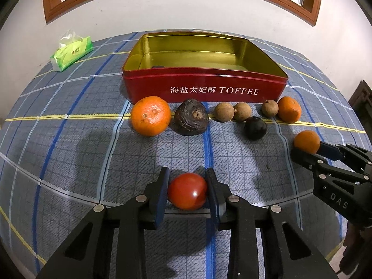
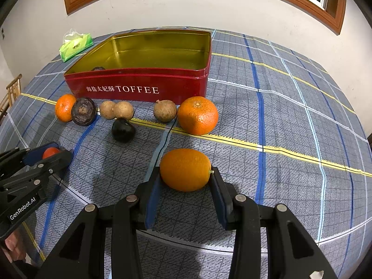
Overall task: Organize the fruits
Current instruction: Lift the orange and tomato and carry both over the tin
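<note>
The left claw (image 1: 187, 191) is closed on a red tomato (image 1: 187, 191), its blue pads touching both sides, low over the plaid table (image 1: 69, 153). The right claw (image 2: 185, 179) grips a small oval orange (image 2: 185, 173) between its pads, also just above the cloth. Beyond them a row of fruit lies along the front wall of a red TOFFEE tin (image 1: 204, 86): a big orange (image 1: 150, 115), a wrinkled dark fruit (image 1: 191, 120) just beside it, two brown longans touching (image 1: 233, 111), a black round fruit (image 1: 255, 128) slightly nearer, a third longan (image 1: 269, 108) and another orange (image 1: 289, 109) touching it. The tin's gold inside holds one dark item in its left front corner. A green tissue pack (image 1: 71, 53) sits far left.
</note>
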### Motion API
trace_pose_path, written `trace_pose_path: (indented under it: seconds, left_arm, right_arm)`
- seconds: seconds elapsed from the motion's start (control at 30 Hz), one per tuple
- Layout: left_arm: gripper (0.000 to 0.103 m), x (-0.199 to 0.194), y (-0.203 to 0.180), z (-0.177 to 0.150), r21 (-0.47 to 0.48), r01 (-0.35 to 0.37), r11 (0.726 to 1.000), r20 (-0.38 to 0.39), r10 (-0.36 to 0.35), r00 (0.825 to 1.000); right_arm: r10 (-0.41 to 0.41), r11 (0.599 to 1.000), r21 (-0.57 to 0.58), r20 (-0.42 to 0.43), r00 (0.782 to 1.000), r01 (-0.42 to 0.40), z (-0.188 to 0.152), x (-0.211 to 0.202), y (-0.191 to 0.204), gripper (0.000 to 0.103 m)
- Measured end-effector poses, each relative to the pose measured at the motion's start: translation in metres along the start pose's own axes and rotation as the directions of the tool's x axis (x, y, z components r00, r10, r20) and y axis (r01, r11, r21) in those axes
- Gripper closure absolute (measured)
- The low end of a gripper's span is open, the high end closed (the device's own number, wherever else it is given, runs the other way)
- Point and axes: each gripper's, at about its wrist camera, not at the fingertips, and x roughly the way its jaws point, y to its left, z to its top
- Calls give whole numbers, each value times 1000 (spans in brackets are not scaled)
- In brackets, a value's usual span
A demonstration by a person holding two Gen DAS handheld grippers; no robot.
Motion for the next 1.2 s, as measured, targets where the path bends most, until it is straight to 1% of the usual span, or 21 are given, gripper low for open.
trace_pose_path:
  seconds: [0.33, 0.83, 1.2]
  left_arm:
    - [71, -4, 3, -3, -7, -8, 1000, 4, 8, 1000]
    - [71, -6, 12, 6, -27, 2, 1000, 14, -1, 1000]
    - [71, -10, 15, 25, -29, 6, 1000, 35, -5, 999]
  right_arm:
    - [-1, 1000, -2, -2, 1000, 1, 0, 0, 0, 65]
    - [25, 1000, -10, -7, 1000, -25, 6, -6, 7, 65]
    - [41, 999, -21, 8, 999, -41, 23, -12, 10, 65]
